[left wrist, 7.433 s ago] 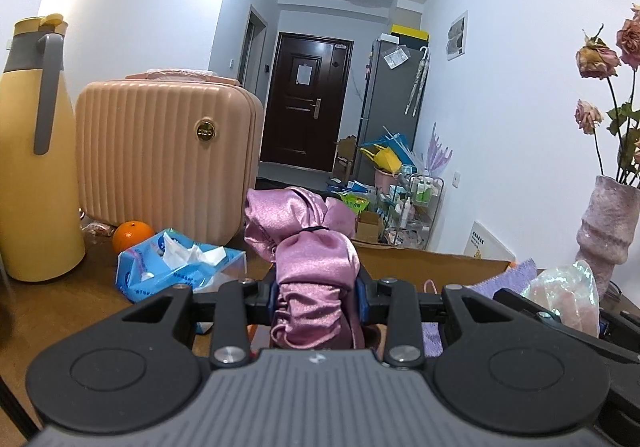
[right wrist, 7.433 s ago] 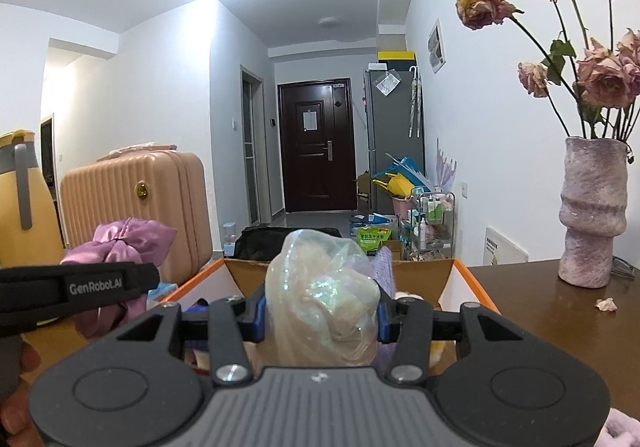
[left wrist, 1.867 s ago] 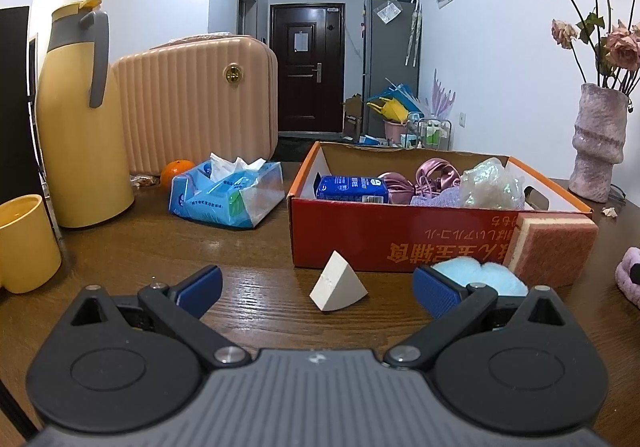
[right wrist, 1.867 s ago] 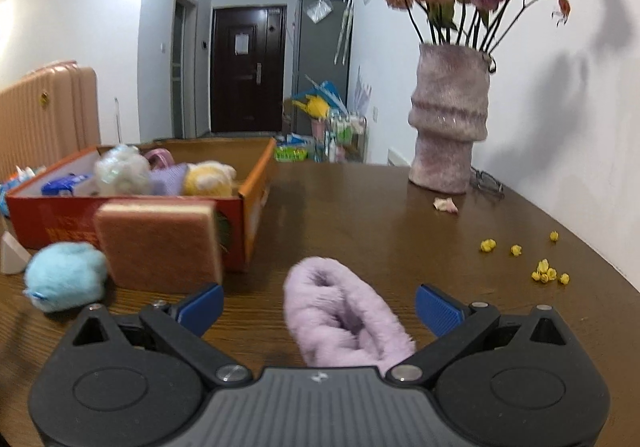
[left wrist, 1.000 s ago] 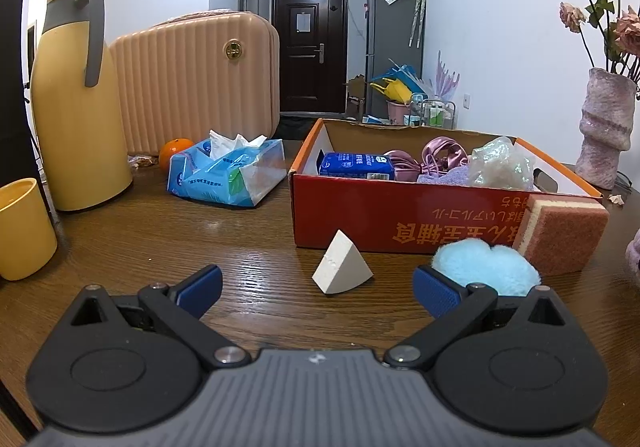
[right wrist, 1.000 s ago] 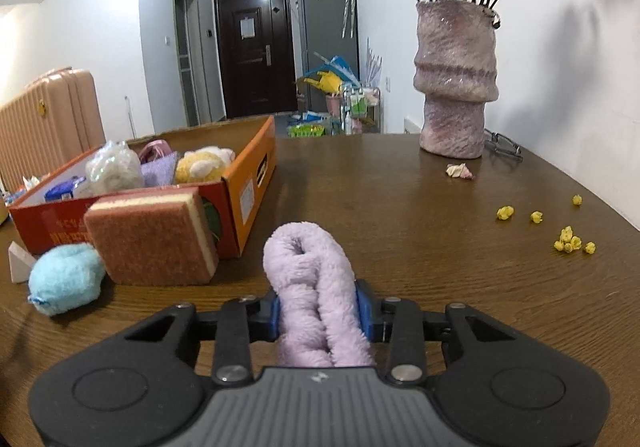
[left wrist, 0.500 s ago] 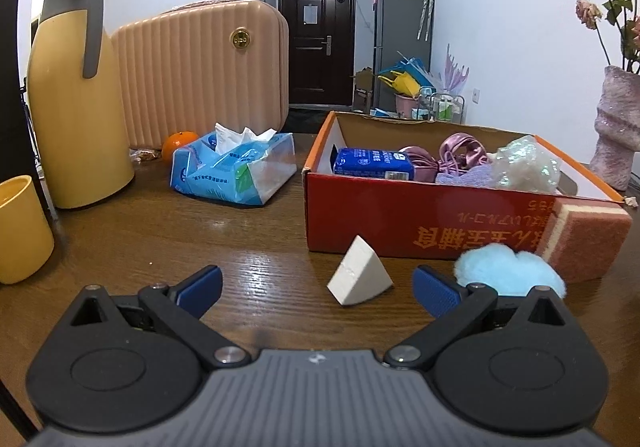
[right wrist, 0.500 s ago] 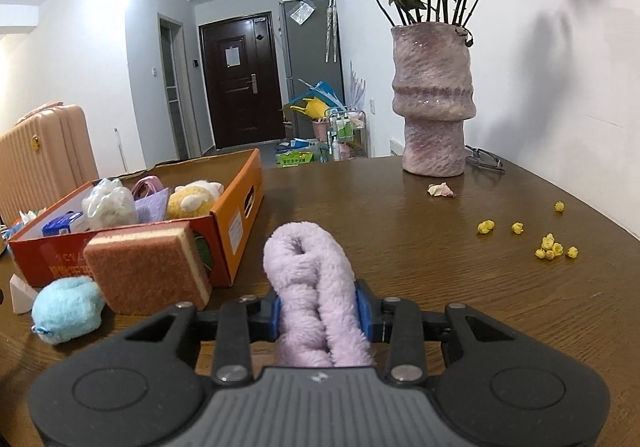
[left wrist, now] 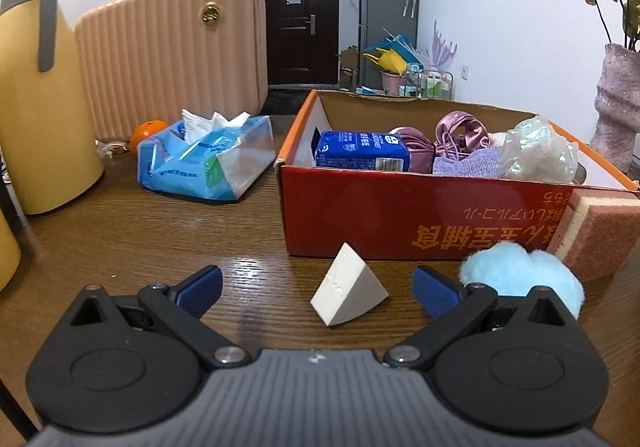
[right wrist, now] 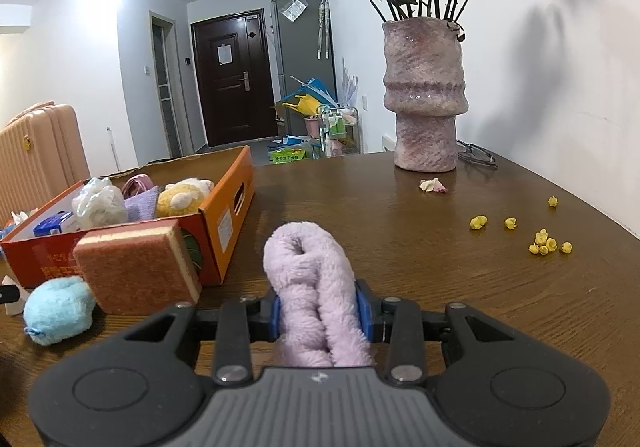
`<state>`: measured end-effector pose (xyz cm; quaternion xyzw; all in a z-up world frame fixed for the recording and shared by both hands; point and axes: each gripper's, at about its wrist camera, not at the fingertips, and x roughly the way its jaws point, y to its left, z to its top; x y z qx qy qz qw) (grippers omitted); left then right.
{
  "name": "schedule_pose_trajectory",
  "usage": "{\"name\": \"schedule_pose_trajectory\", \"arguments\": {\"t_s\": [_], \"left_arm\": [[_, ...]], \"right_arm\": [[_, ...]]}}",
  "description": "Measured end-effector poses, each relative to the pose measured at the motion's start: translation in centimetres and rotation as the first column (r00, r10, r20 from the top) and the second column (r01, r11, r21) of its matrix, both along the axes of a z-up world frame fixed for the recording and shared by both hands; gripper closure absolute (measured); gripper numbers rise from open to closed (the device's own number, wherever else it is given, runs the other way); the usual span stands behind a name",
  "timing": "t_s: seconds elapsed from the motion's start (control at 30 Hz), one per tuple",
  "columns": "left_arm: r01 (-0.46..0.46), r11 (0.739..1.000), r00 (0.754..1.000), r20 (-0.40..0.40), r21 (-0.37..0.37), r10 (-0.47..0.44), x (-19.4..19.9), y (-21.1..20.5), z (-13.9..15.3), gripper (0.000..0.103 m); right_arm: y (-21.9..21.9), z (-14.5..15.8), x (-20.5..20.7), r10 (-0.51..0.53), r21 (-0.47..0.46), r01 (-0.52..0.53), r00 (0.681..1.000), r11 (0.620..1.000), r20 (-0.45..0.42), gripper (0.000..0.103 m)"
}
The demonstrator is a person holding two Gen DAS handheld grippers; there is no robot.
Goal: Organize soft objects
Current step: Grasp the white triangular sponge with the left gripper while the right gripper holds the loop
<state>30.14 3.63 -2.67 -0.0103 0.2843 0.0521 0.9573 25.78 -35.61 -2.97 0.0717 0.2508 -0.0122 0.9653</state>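
Lilac fuzzy roll (right wrist: 316, 287) pinched in right tool (right wrist: 320, 313), left tool (left wrist: 316, 289) spread around white wedge (left wrist: 348, 297).

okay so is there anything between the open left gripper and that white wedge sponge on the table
Nothing visible. The white wedge-shaped sponge sits on bare wooden table straight ahead of the open left gripper. The fluffy light blue pom-pom lies off to the side, by one finger.

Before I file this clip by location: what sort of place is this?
Likely a lived-in flat: a wooden table facing an entrance door, a suitcase, a vase of roses.
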Motion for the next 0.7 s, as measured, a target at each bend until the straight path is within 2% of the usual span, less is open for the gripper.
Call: {"name": "schedule_pose_trajectory", "arguments": {"t_s": [0.17,0.33,0.37,0.43,0.5,0.53,0.6,0.7], "left_arm": [[0.027,1.0,1.0,-0.011,-0.016,-0.027,0.9,0.1,-0.1,0.0],[0.049,0.999,0.999,-0.01,0.004,-0.049,1.4,-0.3,-0.1,0.0],[0.055,0.998,0.998,-0.012,0.003,-0.055,1.5,-0.3,-0.1,0.003],[0.064,0.998,0.998,-0.018,-0.001,-0.064,1.8,-0.4,-0.2,0.011],[0.072,0.997,0.997,-0.027,-0.005,-0.072,1.9,-0.4,-0.2,0.031],[0.08,0.997,0.996,-0.035,-0.013,-0.08,2.0,-0.4,-0.3,0.036],[0.093,0.995,0.994,-0.047,-0.028,-0.094,2.2,-0.3,-0.5,0.063],[0.102,0.994,0.993,-0.053,-0.043,-0.105,2.2,-0.1,-0.6,0.071]], "right_arm": [[0.0,-0.1,0.1,-0.001,-0.001,0.001,1.0,1.0,-0.004,0.069],[0.0,-0.1,0.1,0.0,0.0,0.0,1.0,1.0,-0.005,0.069],[0.0,-0.1,0.1,0.001,0.0,-0.001,1.0,1.0,-0.006,0.069],[0.0,-0.2,0.1,0.001,0.0,-0.001,1.0,1.0,-0.008,0.068],[0.0,-0.2,0.2,0.001,0.0,-0.001,1.0,1.0,-0.009,0.068],[0.0,-0.2,0.2,0.001,0.0,-0.001,1.0,1.0,-0.01,0.068],[0.0,-0.2,0.2,0.002,0.001,-0.002,1.0,1.0,-0.011,0.068],[0.0,-0.2,0.2,0.002,0.001,-0.002,1.0,1.0,-0.011,0.068]]}}
